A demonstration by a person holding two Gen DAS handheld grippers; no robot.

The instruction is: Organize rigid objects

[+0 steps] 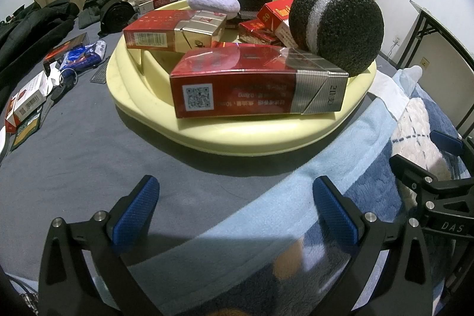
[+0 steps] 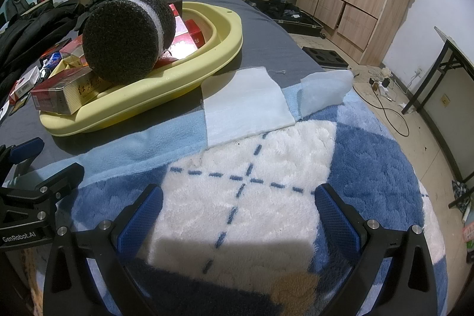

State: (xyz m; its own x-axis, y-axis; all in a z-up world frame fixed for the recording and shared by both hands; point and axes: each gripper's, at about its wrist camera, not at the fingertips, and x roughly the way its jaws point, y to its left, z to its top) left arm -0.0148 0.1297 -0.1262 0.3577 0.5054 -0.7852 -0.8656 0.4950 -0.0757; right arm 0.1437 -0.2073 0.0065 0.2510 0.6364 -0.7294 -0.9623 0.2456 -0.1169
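Mostly gathered, the yellow basin (image 1: 207, 135) holds cigarette packs (image 1: 257, 88) and a dark foam ball (image 1: 334, 28), loose packs (image 1: 26, 96) remain at the bed's left edge, and left gripper (image 1: 234, 215) and right gripper (image 2: 237, 218) gape empty.

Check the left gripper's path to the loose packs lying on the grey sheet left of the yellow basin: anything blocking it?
Nothing visible does. The left gripper is open and empty over bare grey sheet. The loose packs lie to its left beside keys; the yellow basin sits ahead, off that line.
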